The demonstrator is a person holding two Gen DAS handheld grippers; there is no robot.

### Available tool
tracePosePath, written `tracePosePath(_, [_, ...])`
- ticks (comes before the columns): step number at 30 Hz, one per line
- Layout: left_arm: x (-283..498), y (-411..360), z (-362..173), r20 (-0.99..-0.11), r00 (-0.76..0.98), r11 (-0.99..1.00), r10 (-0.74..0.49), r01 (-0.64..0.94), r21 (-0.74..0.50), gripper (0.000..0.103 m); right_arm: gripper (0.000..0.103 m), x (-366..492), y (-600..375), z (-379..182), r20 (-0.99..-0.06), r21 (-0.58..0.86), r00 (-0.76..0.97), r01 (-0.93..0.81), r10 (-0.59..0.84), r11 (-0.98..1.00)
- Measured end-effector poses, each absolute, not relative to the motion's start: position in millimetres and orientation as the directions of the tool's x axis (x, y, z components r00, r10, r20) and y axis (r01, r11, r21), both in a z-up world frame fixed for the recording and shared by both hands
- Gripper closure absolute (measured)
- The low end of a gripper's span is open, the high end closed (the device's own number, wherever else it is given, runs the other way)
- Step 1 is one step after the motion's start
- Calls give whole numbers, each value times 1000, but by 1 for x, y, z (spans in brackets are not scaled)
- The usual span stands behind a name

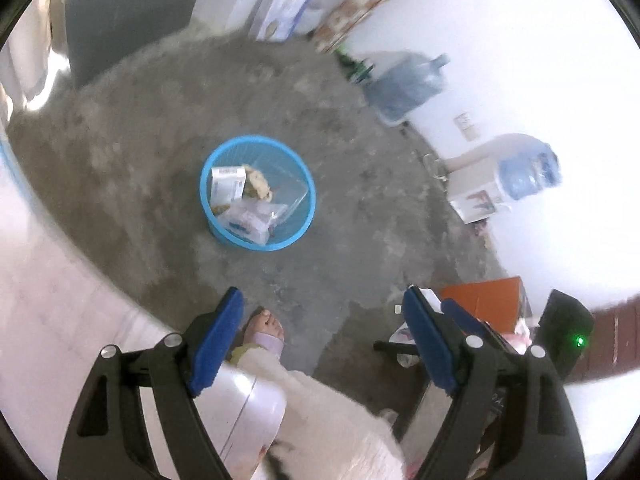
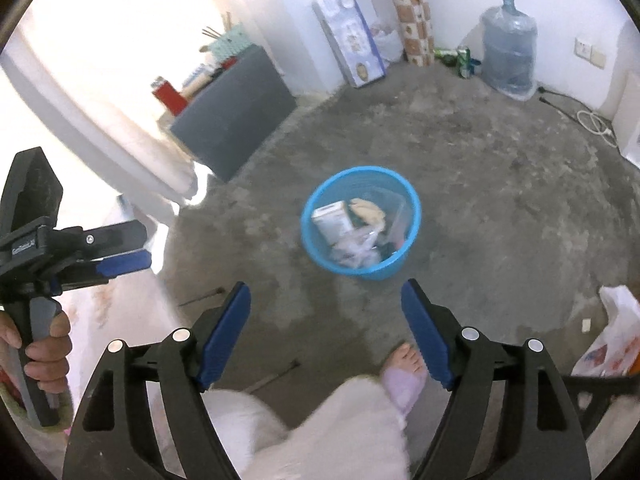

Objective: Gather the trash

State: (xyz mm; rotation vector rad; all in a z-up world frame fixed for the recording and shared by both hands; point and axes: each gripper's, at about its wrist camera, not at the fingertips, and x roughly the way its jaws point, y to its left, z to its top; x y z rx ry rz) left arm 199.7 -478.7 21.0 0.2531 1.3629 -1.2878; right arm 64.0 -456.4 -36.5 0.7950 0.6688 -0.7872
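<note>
left hand-held gripper (image 1: 322,336) released, tilted down | right hand-held gripper (image 2: 326,330) released, above blue bin (image 2: 360,222)

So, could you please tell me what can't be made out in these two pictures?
- Bin: items at the bottom, both views, hidden under the box and clear bags.
- Box print: blurred, too small.
- Plastic bag: right wrist view, cut off by the edge.
- Dispenser: left wrist view, washed out.

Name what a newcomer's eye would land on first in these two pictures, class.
The bright blue basket in the middle of the grey concrete floor, holding a small carton and plastic wrappers. Next, the big water jug against the far wall.
</note>
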Motion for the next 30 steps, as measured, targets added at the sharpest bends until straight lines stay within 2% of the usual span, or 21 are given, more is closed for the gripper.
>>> tracePosePath(4, [199, -413, 57, -757, -176, 333, -629, 819, -467, 20, 26, 89, -408, -19, -738, 336, 564, 783, -370, 524])
tracePosePath(8, [194, -350, 66, -726, -32, 383, -687, 833, -399, 18, 21, 98, -370, -4, -703, 288, 575, 768, -418, 572])
tracePosePath(13, [169, -275, 62, -685, 118, 484, -719, 792, -372, 14, 14, 94, -327, 3, -677, 207, 550, 780, -489, 591])
tracePosePath(17, [142, -224, 57, -649, 302, 588, -698, 759, -279, 6, 8, 101, -285, 2, -658, 99, 545, 747, -520, 657])
tracePosePath(23, [101, -172, 48, -602, 584, 751, -544, 659, -39, 6, 8, 115, -236, -7, -629, -50, 574, 644, -525, 764])
tracePosePath(26, [90, -156, 39, -610, 604, 778, -513, 628, -32, 6, 8, 122, -222, -13, -651, -87, 566, 605, -505, 791])
tracePosePath(30, [85, -138, 27, -630, 604, 822, -488, 562, -98, 6, 8, 117, -208, -10, -641, -111, 546, 630, -540, 769])
